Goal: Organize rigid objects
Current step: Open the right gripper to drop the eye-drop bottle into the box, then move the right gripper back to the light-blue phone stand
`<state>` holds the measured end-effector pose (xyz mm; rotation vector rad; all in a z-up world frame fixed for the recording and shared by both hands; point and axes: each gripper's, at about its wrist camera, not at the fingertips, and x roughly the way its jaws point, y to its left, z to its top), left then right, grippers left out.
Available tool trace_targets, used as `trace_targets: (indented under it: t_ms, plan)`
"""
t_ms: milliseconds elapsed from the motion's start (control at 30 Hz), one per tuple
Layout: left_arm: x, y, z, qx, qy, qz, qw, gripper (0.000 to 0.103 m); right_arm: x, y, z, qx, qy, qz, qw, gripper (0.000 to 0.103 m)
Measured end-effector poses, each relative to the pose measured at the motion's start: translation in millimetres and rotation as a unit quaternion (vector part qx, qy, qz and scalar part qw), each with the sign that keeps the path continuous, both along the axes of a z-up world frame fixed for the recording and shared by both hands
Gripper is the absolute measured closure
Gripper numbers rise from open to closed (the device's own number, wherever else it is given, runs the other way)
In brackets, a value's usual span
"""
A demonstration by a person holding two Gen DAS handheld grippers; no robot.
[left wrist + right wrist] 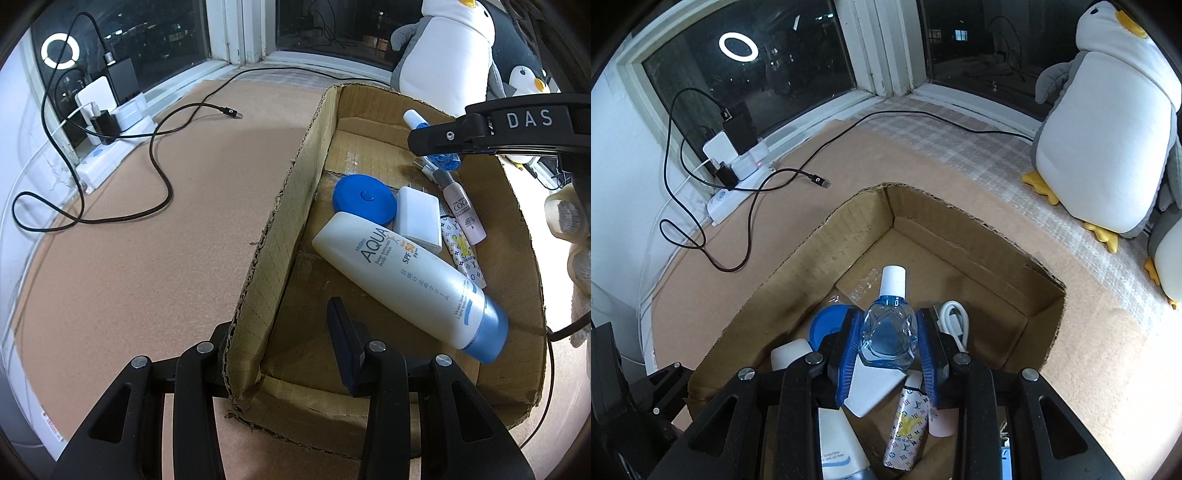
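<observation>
The right tongs [888, 345] pinch a small clear bottle of blue liquid with a white cap [889, 325], their blue-padded fingers [849, 354] pressed against its two sides, cap pointing away. The bottle hangs over the middle of an open brown cardboard box [993, 258] that sits on a tan cork-coloured bench [140, 229].

The left tongs [284, 328] are spread, straddling the box's left wall near its near corner: one finger outside, the other finger [343, 332] inside.

Inside the box lie a long white sunscreen tube with a blue cap [406, 284] (printed "AQUA", SPF 50), a round blue lidded container [364, 199] just beyond the tube's far end, a white plug adapter [419, 218] beside it to the right, a slim monogram-patterned tube [463, 254] and a pale pink spray bottle [463, 214] further right. A coiled white cable [955, 321] rests just past the right tongs.

On the bench to the left, well apart from the box, a black cable [162, 155] loops back to a white power strip with chargers [110, 122] below the window. A large white-and-grey penguin plush [1108, 122] stands far right of the box.
</observation>
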<state>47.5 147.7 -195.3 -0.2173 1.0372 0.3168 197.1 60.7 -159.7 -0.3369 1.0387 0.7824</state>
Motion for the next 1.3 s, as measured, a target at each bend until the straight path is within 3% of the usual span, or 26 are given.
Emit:
trace_targets:
  t_ms: [67, 200, 500, 1000, 1300]
  plan:
    - [0, 0, 0, 0.000, 0.000, 0.000, 1.0000, 0.063, -1, 1, 0, 0.000, -0.002, 0.000, 1.000, 0.074]
    - [0, 0, 0, 0.000, 0.000, 0.000, 1.0000, 0.063, -1, 1, 1, 0.000, -0.005, 0.001, 1.000, 0.059]
    - [0, 0, 0, 0.000, -0.001, 0.000, 1.0000, 0.063, -4, -7, 8, -0.004, -0.015, 0.002, 1.000, 0.043]
    - [0, 0, 0, 0.000, -0.001, 0.000, 1.0000, 0.063, 6, -94, 39, -0.006, -0.028, -0.035, 0.999, 0.042]
    - [0, 0, 0, 0.000, -0.001, 0.000, 1.0000, 0.063, 1, -138, 19, -0.046, -0.010, -0.046, 0.998, 0.042]
